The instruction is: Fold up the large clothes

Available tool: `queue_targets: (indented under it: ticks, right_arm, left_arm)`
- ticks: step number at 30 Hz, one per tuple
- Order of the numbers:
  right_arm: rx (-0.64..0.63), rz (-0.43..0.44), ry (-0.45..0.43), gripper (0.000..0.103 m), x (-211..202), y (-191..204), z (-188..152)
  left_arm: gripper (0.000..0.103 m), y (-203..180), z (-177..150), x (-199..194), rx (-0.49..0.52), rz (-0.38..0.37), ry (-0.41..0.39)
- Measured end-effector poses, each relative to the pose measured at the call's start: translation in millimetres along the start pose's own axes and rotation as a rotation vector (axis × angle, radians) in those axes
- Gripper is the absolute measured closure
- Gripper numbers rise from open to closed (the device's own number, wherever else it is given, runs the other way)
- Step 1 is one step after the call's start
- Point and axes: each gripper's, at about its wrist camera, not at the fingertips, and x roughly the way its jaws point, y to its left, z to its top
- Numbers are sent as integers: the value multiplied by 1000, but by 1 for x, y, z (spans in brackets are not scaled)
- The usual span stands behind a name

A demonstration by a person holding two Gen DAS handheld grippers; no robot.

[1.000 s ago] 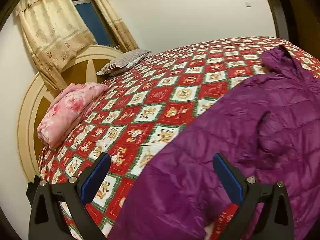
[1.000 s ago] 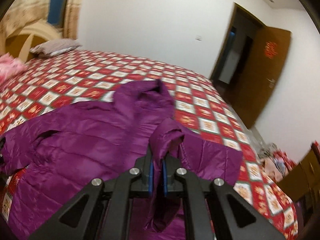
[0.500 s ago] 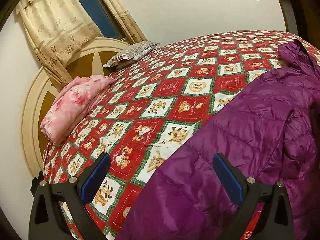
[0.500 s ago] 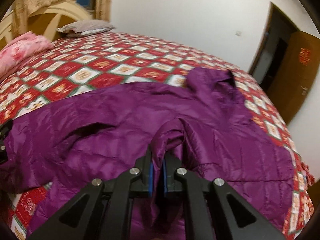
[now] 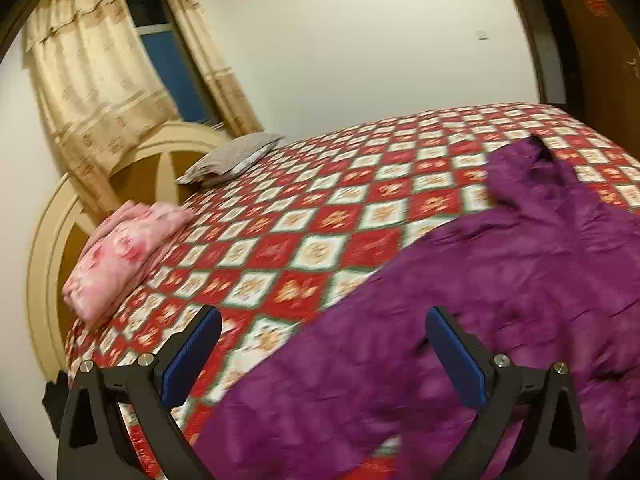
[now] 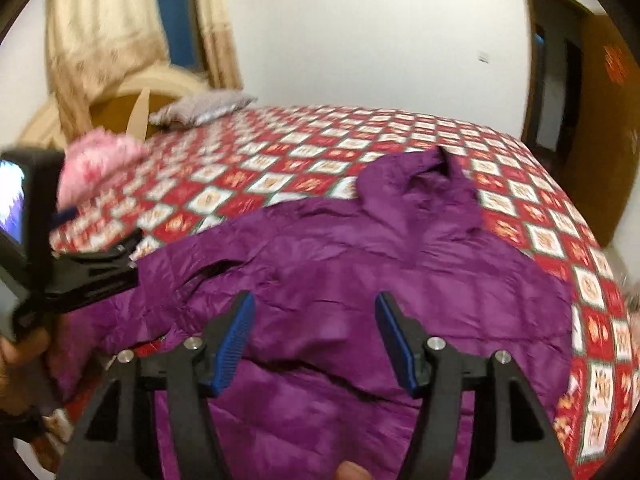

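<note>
The purple jacket (image 6: 360, 264) lay spread on the bed (image 6: 520, 200). The right gripper (image 6: 314, 338) was opening, nothing between; the left gripper (image 5: 320, 354) gaped empty. Best regrip a clean edge, not loose bulk.

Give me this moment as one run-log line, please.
stage: sleeve fold | purple jacket: flat on bed | right gripper: jaws opening, nothing between | left gripper: open, empty

A bed (image 5: 320, 216) in a red checked cover is carrying a purple jacket (image 5: 460, 320), a folded pink blanket (image 5: 120, 256) and a grey pillow (image 5: 232, 158) lying near its headboard.
</note>
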Motion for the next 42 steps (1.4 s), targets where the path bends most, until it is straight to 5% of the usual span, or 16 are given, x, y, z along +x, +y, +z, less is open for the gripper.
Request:
queue_targets:
  ticks: [3,5,9,12,16,26,30,32,35,39,42]
  right_arm:
    - [55,-106,-41,41,-7,-42,1]
    - [99,-191,-27,64,1,-74,1]
    - [170,-340,6,71,28,-135,-9]
    - [207,-360,66,71,54,-168,-23]
    - [248,-366,137,83,78,-191,-47]
    - [250,-362,130,83,78,-194,-57]
    - [233,-382,153,80,61,-186,-44]
    - [236,-359,100,69,38,-175,-38]
    - [199,-319,48,59,15,-145,-36]
    - [159,-269,119,59,41,-121,-52]
    - [157,-283,179,59,66,-122,-74]
  left_arm:
    - [1,-37,10,-10,35,-49,-23]
    - [1,-65,10,-8,78,-80,-32]
    - [1,-123,-4,22,188,-9,-44]
    - [1,-149,-20,46,251,23,-3]
    - [1,-160,-39,67,259,12,56]
    - [1,-161,-41,70,248,3,60]
    - [1,-121,-24,38,105,-48,25]
    - [1,-110,-21,25,67,-62,-11]
    - [1,-120,-23,39,69,-106,52]
    - [1,-141,-44,72,93,-139,190]
    - [1,-137,-46,75,63,-162,191]
